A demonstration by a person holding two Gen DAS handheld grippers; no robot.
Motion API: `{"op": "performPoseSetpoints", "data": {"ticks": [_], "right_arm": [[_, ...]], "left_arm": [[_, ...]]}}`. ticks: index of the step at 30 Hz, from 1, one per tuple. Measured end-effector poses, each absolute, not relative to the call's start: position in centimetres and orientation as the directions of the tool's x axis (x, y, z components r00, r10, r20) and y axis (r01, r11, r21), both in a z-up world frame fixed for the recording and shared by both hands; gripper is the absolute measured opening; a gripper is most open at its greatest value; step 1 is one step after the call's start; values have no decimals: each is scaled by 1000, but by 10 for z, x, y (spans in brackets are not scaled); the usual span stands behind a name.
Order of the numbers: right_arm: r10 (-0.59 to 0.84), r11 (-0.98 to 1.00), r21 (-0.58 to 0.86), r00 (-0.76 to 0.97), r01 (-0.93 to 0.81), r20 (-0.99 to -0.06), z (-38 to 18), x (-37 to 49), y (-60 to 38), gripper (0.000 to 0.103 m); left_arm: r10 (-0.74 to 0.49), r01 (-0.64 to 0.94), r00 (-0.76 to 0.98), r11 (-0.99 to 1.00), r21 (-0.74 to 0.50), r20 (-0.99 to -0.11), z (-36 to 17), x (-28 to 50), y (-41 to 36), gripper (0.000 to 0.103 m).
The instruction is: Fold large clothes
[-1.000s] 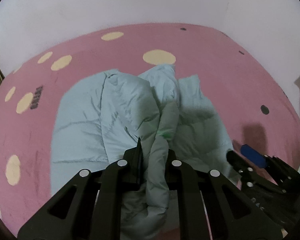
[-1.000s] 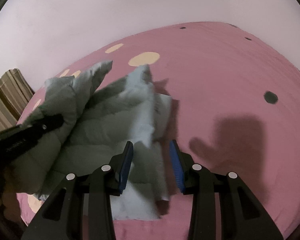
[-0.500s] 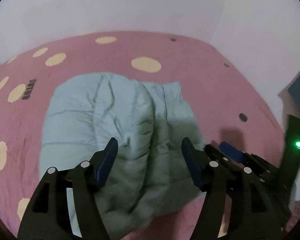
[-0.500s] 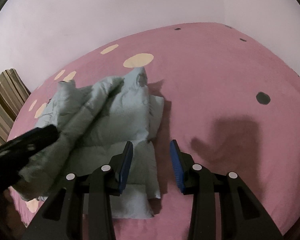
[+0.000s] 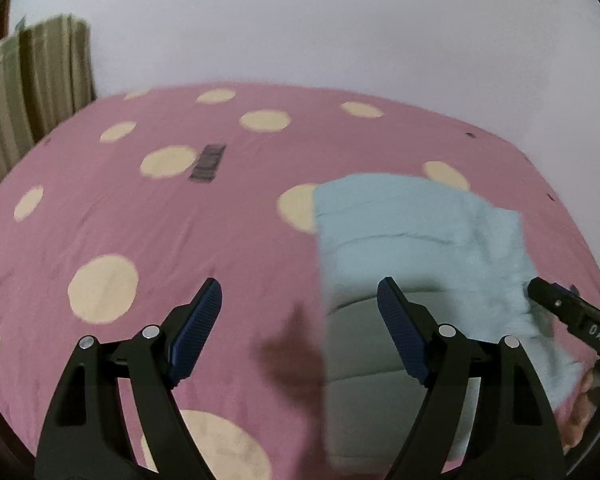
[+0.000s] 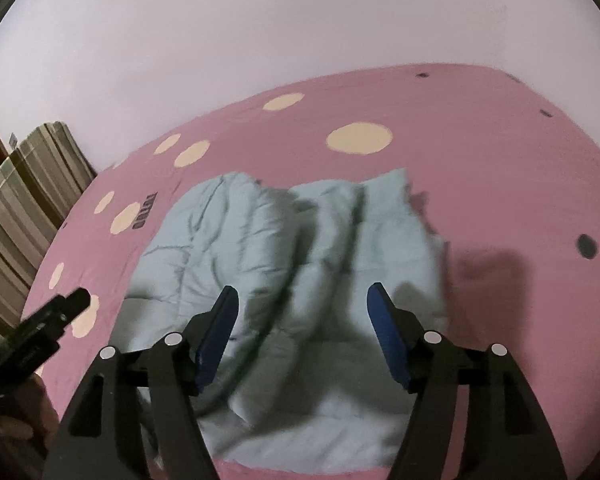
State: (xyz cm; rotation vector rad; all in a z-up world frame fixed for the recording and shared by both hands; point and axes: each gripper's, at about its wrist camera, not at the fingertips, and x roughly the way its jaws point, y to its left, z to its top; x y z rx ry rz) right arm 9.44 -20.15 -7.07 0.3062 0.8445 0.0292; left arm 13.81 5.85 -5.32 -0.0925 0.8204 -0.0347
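Pale blue padded garment (image 6: 300, 276) lies bunched on the pink spotted bedspread (image 5: 140, 216). Right gripper (image 6: 302, 340) is above it, jaws just opened, nothing between the pads. Left gripper (image 5: 298, 332), jaws just opened too, empty, over bedspread at the garment's left edge.

Dim, soft indoor light; both fisheye views motion-blurred, edges bowed and vignetted, shadows faint.
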Motion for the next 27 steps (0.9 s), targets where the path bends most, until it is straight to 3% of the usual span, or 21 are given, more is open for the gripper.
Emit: {"op": "performPoseSetpoints", "data": {"ticks": [6, 10, 13, 21, 27], "right_arm": [[185, 948, 304, 604, 100, -775, -92, 110, -184, 66], [254, 929, 360, 568, 81, -783, -100, 117, -179, 24], [254, 936, 347, 586, 50, -770, -91, 116, -175, 11], [148, 961, 264, 656, 82, -740, -64, 102, -214, 8], [119, 951, 271, 630, 151, -767, -88, 97, -259, 9]], "left_arm": [[-109, 7, 659, 990, -139, -744, -74, 147, 70, 80], [-163, 28, 637, 982, -189, -754, -85, 153, 70, 80], [-193, 43, 634, 976, -214, -749, -85, 155, 66, 80], [-283, 149, 641, 958, -246, -714, -70, 158, 28, 80], [-307, 232, 599, 951, -206, -740, -88, 162, -25, 80]]}}
